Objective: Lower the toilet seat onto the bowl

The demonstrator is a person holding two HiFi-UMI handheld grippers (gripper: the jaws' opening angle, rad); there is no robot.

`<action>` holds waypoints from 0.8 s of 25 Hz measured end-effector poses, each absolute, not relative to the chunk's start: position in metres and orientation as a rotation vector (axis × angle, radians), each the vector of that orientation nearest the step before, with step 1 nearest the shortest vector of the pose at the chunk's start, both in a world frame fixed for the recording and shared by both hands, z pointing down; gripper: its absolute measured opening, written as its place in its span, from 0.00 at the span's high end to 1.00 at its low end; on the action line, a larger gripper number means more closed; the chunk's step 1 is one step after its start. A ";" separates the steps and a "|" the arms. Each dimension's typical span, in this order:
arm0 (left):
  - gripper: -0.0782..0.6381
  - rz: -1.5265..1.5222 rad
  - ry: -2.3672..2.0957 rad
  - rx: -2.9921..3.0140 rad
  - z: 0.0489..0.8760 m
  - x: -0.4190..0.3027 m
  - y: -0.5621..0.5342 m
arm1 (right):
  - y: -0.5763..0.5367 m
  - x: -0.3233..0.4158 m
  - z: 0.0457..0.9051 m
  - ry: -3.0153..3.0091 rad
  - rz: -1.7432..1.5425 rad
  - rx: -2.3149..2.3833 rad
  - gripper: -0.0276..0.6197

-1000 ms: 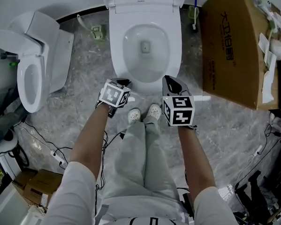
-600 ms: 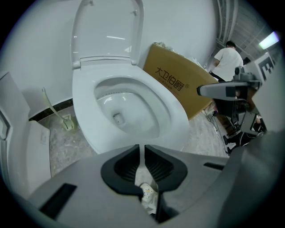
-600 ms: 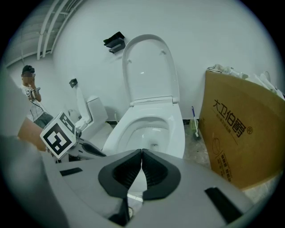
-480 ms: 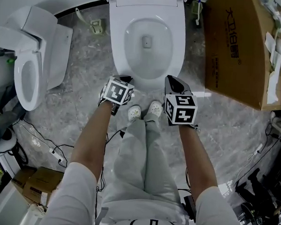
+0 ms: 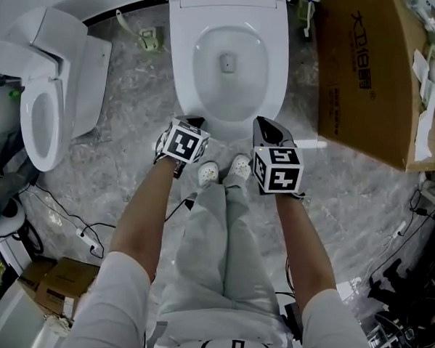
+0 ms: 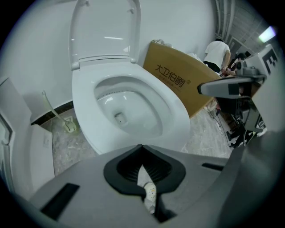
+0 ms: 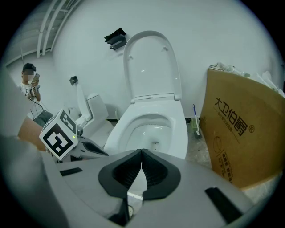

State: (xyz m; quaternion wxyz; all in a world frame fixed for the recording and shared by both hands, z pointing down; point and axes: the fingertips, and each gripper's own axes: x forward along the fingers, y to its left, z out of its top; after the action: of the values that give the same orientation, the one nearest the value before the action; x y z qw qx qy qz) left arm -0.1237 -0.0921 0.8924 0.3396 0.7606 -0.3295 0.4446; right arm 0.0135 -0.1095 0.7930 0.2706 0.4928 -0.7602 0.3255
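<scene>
Where the toilet (image 5: pixel 211 13) stands, its seat (image 5: pixel 180 80) lies flat on the bowl (image 5: pixel 227 61), and the lid (image 7: pixel 150 67) is upright. 1 cardboard box (image 5: pixel 361 75) sits near. The left gripper (image 5: pixel 193 122) and right gripper (image 5: pixel 262 124) hover at the front rim with jaws together, empty. The left's have just closed.

Glossy ceramic toilet (image 5: pixel 181 66), matt cardboard box (image 5: pixel 361 75), marbled floor (image 5: pixel 124 150)
</scene>
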 end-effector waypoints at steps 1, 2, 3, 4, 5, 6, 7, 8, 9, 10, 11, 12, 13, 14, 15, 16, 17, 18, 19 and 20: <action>0.88 1.172 -0.851 1.990 0.890 -0.124 -0.091 | -0.110 0.013 0.792 -2.049 0.873 1.326 0.91; 0.88 1.180 -0.846 1.998 0.888 -0.124 -0.091 | -0.111 0.012 0.790 -2.051 0.869 1.325 0.91; 0.88 1.180 -0.845 2.006 0.885 -0.124 -0.092 | -0.112 0.012 0.788 -2.052 0.864 1.324 0.91; 0.88 1.172 -0.851 2.012 0.881 -0.124 -0.094 | -0.112 0.012 0.785 -2.052 0.859 1.323 0.91; 0.88 1.160 -0.864 2.019 0.877 -0.124 -0.096 | -0.113 0.013 0.783 -2.053 0.854 1.322 0.91; 0.88 1.144 -0.884 2.027 0.872 -0.123 -0.100 | -0.112 0.013 0.780 -2.054 0.850 1.322 0.91; 0.88 1.126 -0.905 2.035 0.866 -0.123 -0.103 | -0.112 0.013 0.777 -2.055 0.847 1.323 0.91; 0.88 1.109 -0.922 2.043 0.860 -0.122 -0.107 | -0.113 0.014 0.774 -2.058 0.844 1.325 0.91; 0.88 1.095 -0.933 2.050 0.855 -0.122 -0.110 | -0.113 0.013 0.770 -2.062 0.841 1.328 0.91; 0.88 1.082 -0.940 2.059 0.851 -0.121 -0.113 | -0.115 0.013 0.766 -2.068 0.837 1.330 0.91; 0.88 1.070 -0.947 2.066 0.847 -0.121 -0.115 | -0.116 0.012 0.762 -2.073 0.833 1.331 0.91; 0.88 1.058 -0.957 2.070 0.842 -0.121 -0.117 | -0.116 0.011 0.758 -2.079 0.828 1.330 0.91; 0.88 1.045 -0.967 2.071 0.837 -0.122 -0.119 | -0.117 0.010 0.754 -2.085 0.822 1.329 0.91; 0.88 1.033 -0.977 2.073 0.832 -0.122 -0.120 | -0.116 0.010 0.750 -2.090 0.817 1.327 0.91; 0.88 1.021 -0.984 2.076 0.826 -0.122 -0.120 | -0.116 0.009 0.746 -2.094 0.812 1.327 0.91; 0.88 1.009 -0.991 2.081 0.821 -0.122 -0.120 | -0.116 0.009 0.742 -2.097 0.809 1.327 0.91; 0.88 0.997 -0.997 2.088 0.815 -0.121 -0.120 | -0.115 0.010 0.738 -2.098 0.807 1.330 0.91; 0.88 0.986 -1.004 2.094 0.810 -0.120 -0.120 | -0.115 0.010 0.734 -2.099 0.806 1.333 0.91; 0.88 0.977 -1.011 2.098 0.805 -0.120 -0.120 | -0.115 0.011 0.729 -2.100 0.805 1.336 0.91; 0.88 0.969 -1.019 2.100 0.800 -0.120 -0.121 | -0.115 0.012 0.725 -2.101 0.803 1.338 0.91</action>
State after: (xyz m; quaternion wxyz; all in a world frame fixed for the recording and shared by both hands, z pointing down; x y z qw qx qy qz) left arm -0.1201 -0.1209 0.8003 0.3024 0.7919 -0.3844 0.3656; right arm 0.0121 -0.1149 0.7248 0.2593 0.4939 -0.7752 0.2964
